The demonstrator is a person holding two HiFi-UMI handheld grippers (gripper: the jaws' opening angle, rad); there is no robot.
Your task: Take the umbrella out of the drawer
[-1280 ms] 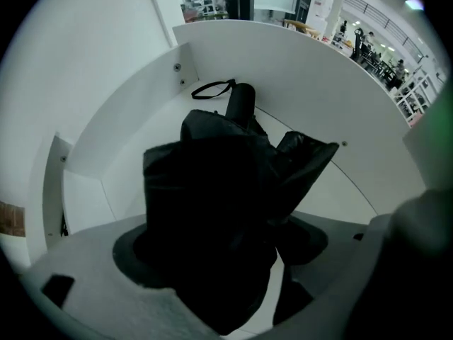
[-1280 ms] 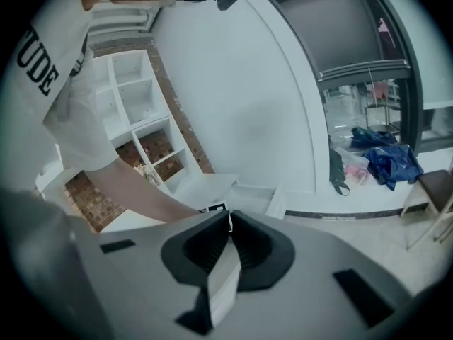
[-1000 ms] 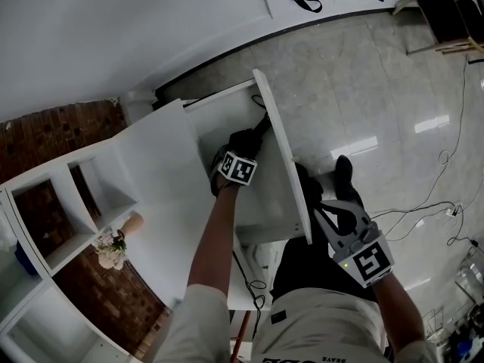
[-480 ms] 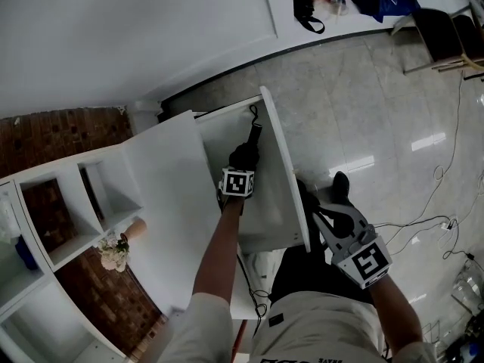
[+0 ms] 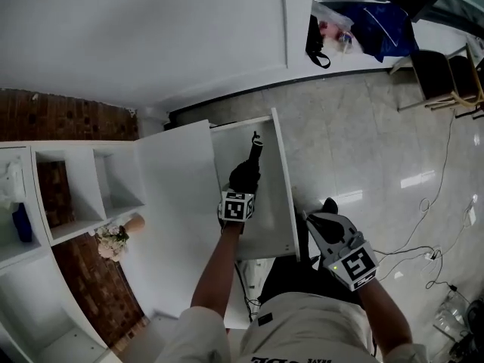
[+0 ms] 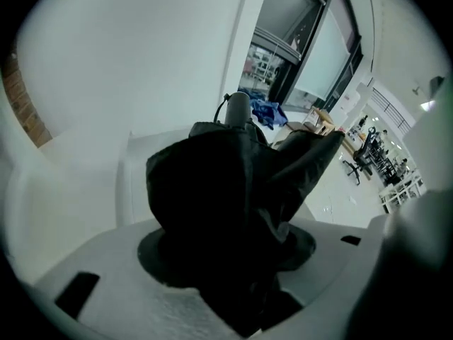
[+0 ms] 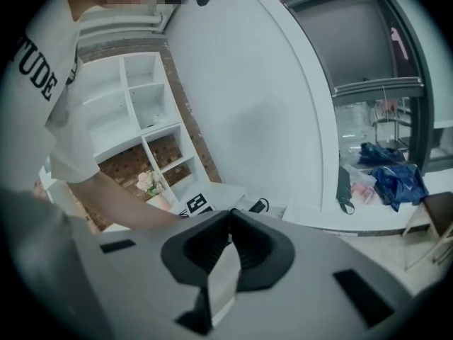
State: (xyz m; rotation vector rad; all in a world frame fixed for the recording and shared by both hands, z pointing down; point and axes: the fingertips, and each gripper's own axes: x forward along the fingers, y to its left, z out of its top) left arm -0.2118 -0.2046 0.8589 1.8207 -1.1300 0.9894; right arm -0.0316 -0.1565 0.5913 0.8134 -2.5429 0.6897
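Note:
A black folded umbrella (image 5: 253, 156) sticks up over the open white drawer (image 5: 283, 180), its strap end pointing toward the wall. My left gripper (image 5: 245, 177) has just been closing and is now shut on the umbrella's lower part. In the left gripper view the umbrella (image 6: 226, 190) fills the space between the jaws, its cap (image 6: 238, 109) uppermost. My right gripper (image 5: 316, 222) hangs just right of the drawer's front panel. In its own view the right gripper (image 7: 228, 224) has its tips touching and nothing is in it.
A white cabinet top (image 5: 174, 203) lies left of the drawer. Beyond it stand white shelf cubbies (image 5: 83, 195) and a small flower vase (image 5: 113, 240). A black bag (image 5: 315, 40), blue bags (image 5: 378, 29), a chair (image 5: 435, 74) and cables (image 5: 431, 203) lie on the tiled floor.
My left gripper has closed on the umbrella and lifted it up out of the drawer. The right gripper has risen a little beside the drawer front.

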